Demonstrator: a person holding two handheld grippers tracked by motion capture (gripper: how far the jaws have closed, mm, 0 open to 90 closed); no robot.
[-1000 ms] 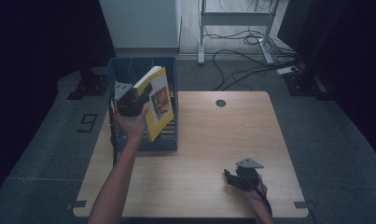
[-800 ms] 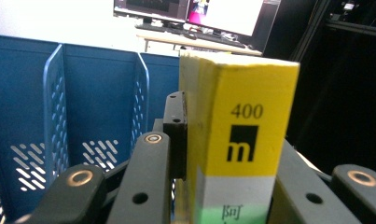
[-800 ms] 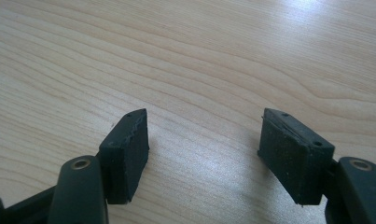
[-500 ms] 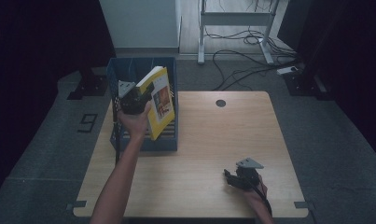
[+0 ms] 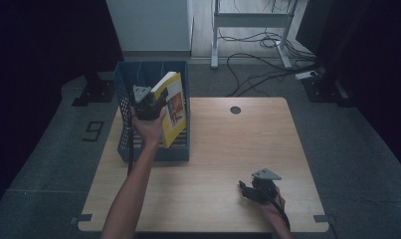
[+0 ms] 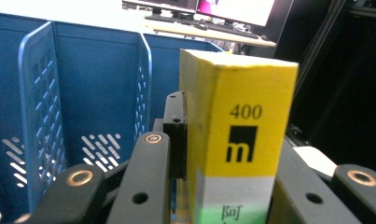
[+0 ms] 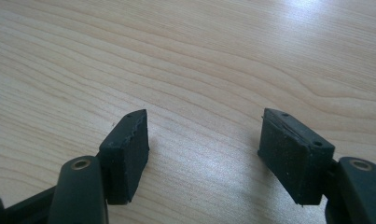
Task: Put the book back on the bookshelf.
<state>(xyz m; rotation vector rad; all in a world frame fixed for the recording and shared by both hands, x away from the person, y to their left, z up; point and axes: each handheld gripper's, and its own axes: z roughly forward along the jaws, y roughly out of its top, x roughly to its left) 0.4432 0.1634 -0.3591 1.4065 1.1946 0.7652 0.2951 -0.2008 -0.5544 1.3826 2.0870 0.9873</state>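
1. A light wooden desk (image 5: pixel 213 164) is filling the middle of the high view, with a dark round cable hole (image 5: pixel 235 110) sitting near its far edge.
2. A blue perforated file rack (image 5: pixel 138 74), divided into upright slots, is standing on the far left corner of the desk. In the left gripper view its blue walls and dividers are rising just behind the jaws.
3. A thick yellow book (image 5: pixel 174 107) is hanging tilted over the right-hand part of the rack, its top leaning away from the person and its lower end dipping in among the rack's walls. Which slot it is entering, I cannot tell. In the left gripper view its yellow spine is facing the camera, showing "400" and a black square with a letter m, above a grey band and a green band.
4. The left gripper (image 5: pixel 148 104) is being held up over the rack by the person's left hand, its jaws clamping the book from both sides.
5. The right gripper (image 5: pixel 257 189) is lying in the person's right hand on the near right part of the desk, well apart from the rack. In the right gripper view its jaws are standing wide apart with nothing between them, just bare wood grain beneath.
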